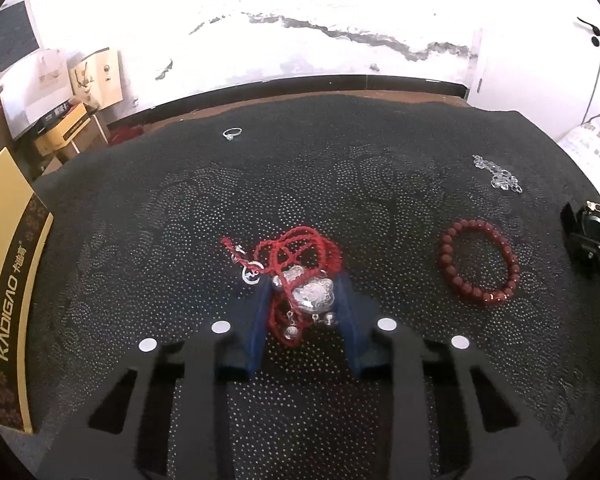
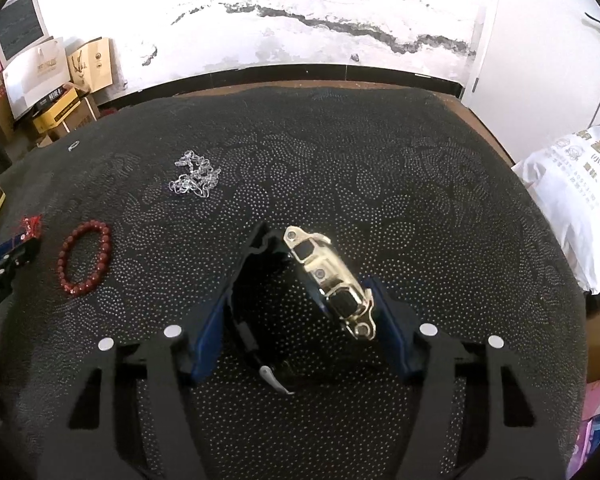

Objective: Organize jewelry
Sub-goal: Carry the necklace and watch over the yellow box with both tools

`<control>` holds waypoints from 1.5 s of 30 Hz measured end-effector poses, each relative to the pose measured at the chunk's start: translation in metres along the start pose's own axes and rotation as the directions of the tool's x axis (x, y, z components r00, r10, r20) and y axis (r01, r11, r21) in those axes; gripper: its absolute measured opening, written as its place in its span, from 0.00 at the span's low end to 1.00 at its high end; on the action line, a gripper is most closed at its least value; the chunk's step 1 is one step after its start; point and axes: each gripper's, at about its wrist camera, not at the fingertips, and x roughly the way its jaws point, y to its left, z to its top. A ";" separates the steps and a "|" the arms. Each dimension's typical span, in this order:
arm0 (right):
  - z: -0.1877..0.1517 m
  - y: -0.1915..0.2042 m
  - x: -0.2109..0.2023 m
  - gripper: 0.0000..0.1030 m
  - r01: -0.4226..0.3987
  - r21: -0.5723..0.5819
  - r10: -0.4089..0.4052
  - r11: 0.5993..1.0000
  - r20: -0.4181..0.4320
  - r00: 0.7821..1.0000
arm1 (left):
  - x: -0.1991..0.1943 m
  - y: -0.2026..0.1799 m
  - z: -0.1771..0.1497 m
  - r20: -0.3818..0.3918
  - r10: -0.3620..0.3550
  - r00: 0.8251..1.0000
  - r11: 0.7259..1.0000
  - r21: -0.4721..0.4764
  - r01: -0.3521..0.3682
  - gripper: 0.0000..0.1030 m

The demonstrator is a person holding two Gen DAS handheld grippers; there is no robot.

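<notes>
My left gripper [image 1: 303, 286] is shut on a red cord necklace with a silver pendant [image 1: 314, 296], low over the black dotted cloth [image 1: 340, 184]. My right gripper [image 2: 300, 292] is shut on a gold-faced watch with a black strap [image 2: 332, 280], just above the cloth [image 2: 420, 200]. A red bead bracelet [image 1: 480, 262] lies to the right of the left gripper; it also shows in the right wrist view [image 2: 85, 258]. A clear crystal chain [image 1: 496, 174] [image 2: 196, 176] lies further back. A silver ring [image 1: 232, 133] [image 2: 74, 145] lies at the far left.
A yellow KADIGAO box [image 1: 12, 280] stands at the cloth's left edge. Cardboard boxes [image 1: 96, 78] are stacked by the back left wall. A white printed bag [image 2: 572, 188] lies off the right edge. The right gripper shows at the left view's right edge [image 1: 592, 240].
</notes>
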 end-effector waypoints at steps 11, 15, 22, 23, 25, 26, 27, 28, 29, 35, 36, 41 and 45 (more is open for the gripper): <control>0.000 0.005 -0.002 0.59 0.005 0.014 -0.005 1.000 0.010 1.000 | -0.001 -0.002 0.002 0.002 0.016 1.000 1.000 0.014 -0.016 0.30; 0.001 0.009 -0.007 0.59 0.013 0.011 -0.013 1.000 0.030 0.999 | -0.002 0.000 0.004 -0.005 0.020 1.000 1.000 0.006 -0.020 0.30; 0.011 0.022 -0.031 0.59 0.003 -0.011 -0.002 1.000 0.073 0.997 | -0.019 0.006 0.017 0.017 0.019 1.000 1.000 -0.012 -0.019 0.30; 0.012 0.025 -0.035 0.59 0.000 -0.016 0.002 1.000 0.077 0.997 | -0.023 0.007 0.018 0.017 0.017 1.000 1.000 -0.016 -0.017 0.30; 0.017 0.034 -0.048 0.59 -0.009 -0.025 0.011 1.000 0.094 0.995 | -0.034 0.007 0.022 0.026 0.015 1.000 1.000 -0.009 -0.015 0.30; 0.020 0.041 -0.057 0.59 -0.016 -0.035 0.020 0.999 0.106 0.994 | -0.041 0.005 0.024 0.032 0.017 0.999 1.000 -0.007 -0.017 0.30; 0.022 0.047 -0.064 0.59 -0.021 -0.042 0.026 0.999 0.114 0.993 | -0.051 0.006 0.027 0.036 0.019 0.999 1.000 -0.003 -0.019 0.30; 0.024 0.054 -0.072 0.59 -0.026 -0.051 0.032 0.998 0.126 0.992 | -0.057 0.007 0.029 0.040 0.019 0.999 1.000 -0.004 -0.019 0.30; 0.027 0.062 -0.080 0.59 -0.031 -0.060 0.039 0.998 0.137 0.990 | -0.065 0.009 0.031 0.046 0.020 0.999 1.000 -0.007 -0.020 0.30; 0.044 0.122 -0.138 0.59 -0.081 -0.102 0.099 0.992 0.186 0.978 | -0.132 0.052 0.046 0.069 0.034 0.997 0.999 -0.043 -0.031 0.30; 0.047 0.138 -0.151 0.59 -0.093 -0.115 0.114 0.989 0.197 0.974 | -0.141 0.061 0.048 0.071 0.041 0.997 0.998 -0.054 -0.037 0.30; 0.057 0.211 -0.198 0.59 -0.147 -0.172 0.183 0.974 0.217 0.959 | -0.201 0.134 0.049 0.097 0.088 0.991 0.990 -0.114 -0.076 0.30; 0.057 0.282 -0.226 0.59 -0.199 -0.225 0.247 0.954 0.210 0.946 | -0.236 0.198 0.043 0.099 0.123 0.987 0.981 -0.161 -0.106 0.30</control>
